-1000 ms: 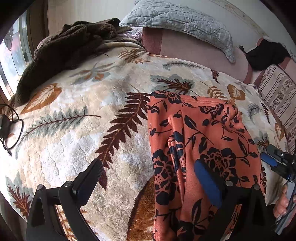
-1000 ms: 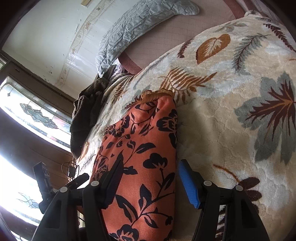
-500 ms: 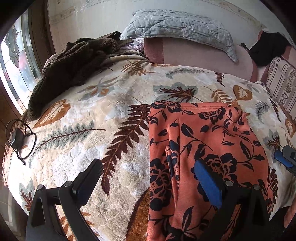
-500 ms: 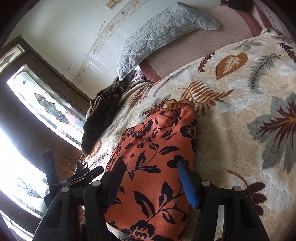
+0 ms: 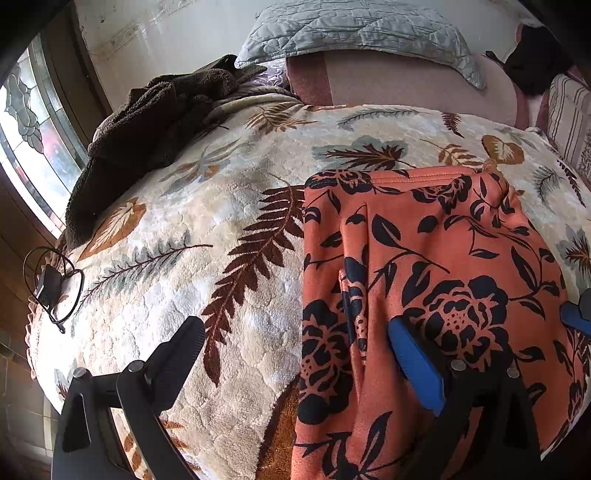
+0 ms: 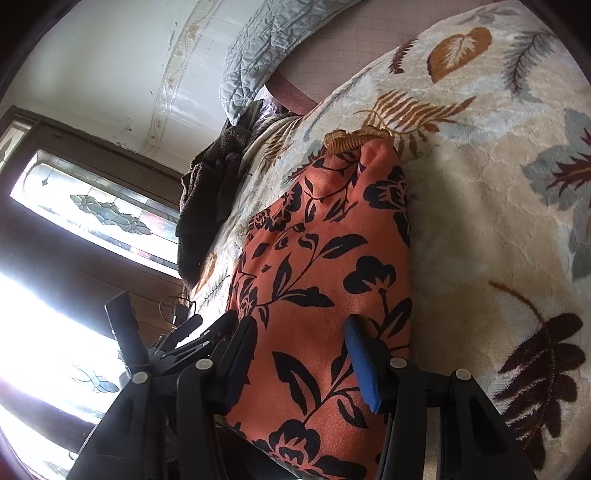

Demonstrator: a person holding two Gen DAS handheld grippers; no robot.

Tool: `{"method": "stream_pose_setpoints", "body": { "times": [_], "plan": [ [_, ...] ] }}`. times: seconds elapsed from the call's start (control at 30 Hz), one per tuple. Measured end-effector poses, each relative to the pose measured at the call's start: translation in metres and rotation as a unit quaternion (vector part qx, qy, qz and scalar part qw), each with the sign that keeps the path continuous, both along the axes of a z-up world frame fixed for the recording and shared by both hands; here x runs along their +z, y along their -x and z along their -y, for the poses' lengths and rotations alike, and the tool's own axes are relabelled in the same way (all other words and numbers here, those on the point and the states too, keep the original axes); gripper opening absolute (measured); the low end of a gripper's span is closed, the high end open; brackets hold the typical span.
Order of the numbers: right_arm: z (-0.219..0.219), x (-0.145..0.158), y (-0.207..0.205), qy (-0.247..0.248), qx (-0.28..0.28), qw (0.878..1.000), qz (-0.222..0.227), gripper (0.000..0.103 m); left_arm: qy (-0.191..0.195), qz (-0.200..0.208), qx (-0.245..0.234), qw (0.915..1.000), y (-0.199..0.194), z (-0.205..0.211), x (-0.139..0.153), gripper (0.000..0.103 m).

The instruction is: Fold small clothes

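- Orange floral garment (image 5: pixel 424 266) is lying flat on the leaf-patterned plush blanket (image 5: pixel 207 229), filling the left wrist view from centre toward 4 o'clock, its near end hanging over the bed edge at 6 o'clock.
- It is looking soft, light and limp (likely sagging wherever unsupported), so I would be pinching the near hem at its two corners.
- Left gripper (image 5: pixel 299 354) is standing wide, its blue pad (image 5: pixel 413 362) over the cloth and the black one over the blanket, gripping nothing.
- Right gripper (image 6: pixel 295 354) is closing, the garment's near edge between its jaws, not yet clearly pinched.
- Counting: one garment, two grippers, one quilted grey pillow (image 5: pixel 354 29) at 12 o'clock, one dark brown fleece (image 5: pixel 147 122) at 10 o'clock.
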State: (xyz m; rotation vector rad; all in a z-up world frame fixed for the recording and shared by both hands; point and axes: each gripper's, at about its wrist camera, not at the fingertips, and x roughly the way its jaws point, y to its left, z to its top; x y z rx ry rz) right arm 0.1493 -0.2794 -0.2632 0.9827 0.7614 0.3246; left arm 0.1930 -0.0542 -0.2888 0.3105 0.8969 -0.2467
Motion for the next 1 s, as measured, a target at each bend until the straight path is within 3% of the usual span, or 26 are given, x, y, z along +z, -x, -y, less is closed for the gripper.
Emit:
{"method": "stream_pose_setpoints", "body": {
  "times": [1.0],
  "plan": [
    [-0.003,0.0012,-0.0048,0.006,0.001,1.0,0.001,0.054,-0.003,0.005,-0.014,0.9999,0.001,0.0001,0.0019,0.099]
  ]
}}
